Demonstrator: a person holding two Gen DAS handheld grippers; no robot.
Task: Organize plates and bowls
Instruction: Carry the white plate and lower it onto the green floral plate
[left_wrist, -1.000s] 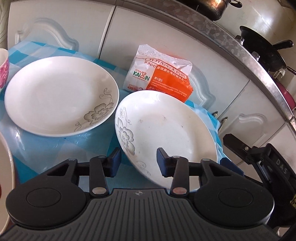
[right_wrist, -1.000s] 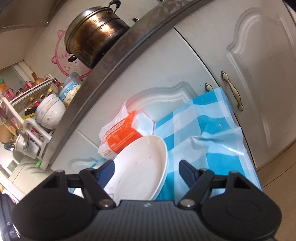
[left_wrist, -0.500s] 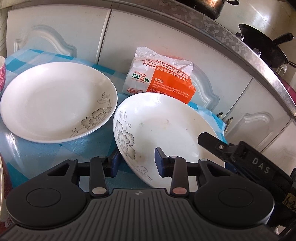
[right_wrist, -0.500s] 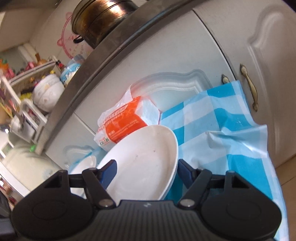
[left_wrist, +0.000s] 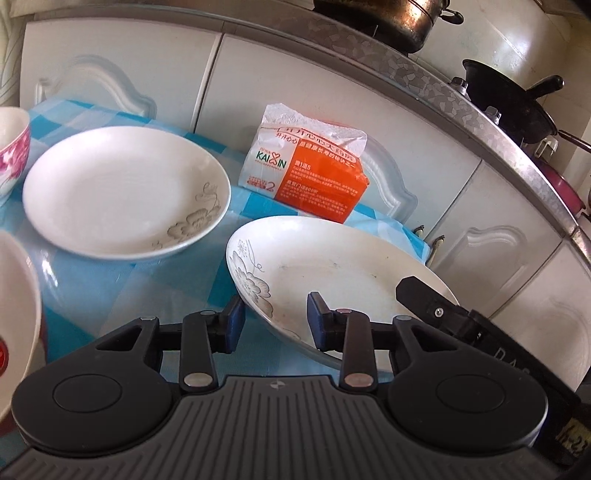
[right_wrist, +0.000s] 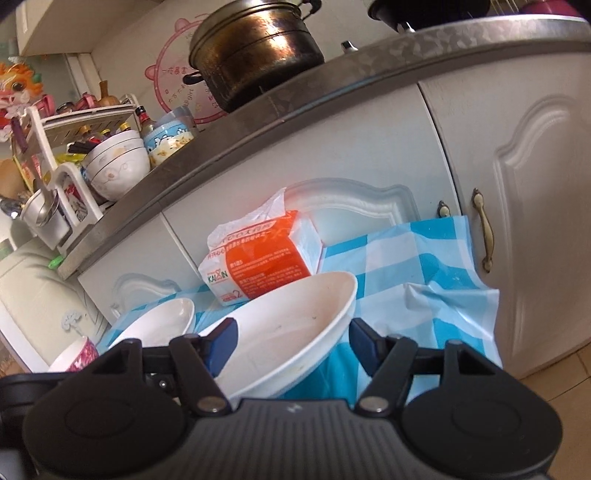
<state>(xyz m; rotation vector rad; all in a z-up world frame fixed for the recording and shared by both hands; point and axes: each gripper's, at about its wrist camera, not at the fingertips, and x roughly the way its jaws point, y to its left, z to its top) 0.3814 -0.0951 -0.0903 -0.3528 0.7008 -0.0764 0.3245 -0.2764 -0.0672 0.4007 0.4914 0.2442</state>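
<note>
The left gripper fingers have been narrowing and are now straddling the near rim of the tilted plate, not yet pinching. The right gripper fingers, wider, are flanking its opposite edge. The plate has tipped up off the table, beside the flat plate, ready for stacking.

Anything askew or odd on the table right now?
Yes: the near plate sits tilted, its far rim raised, unlike the flat plate beside it. It also carries faint smudges.
</note>
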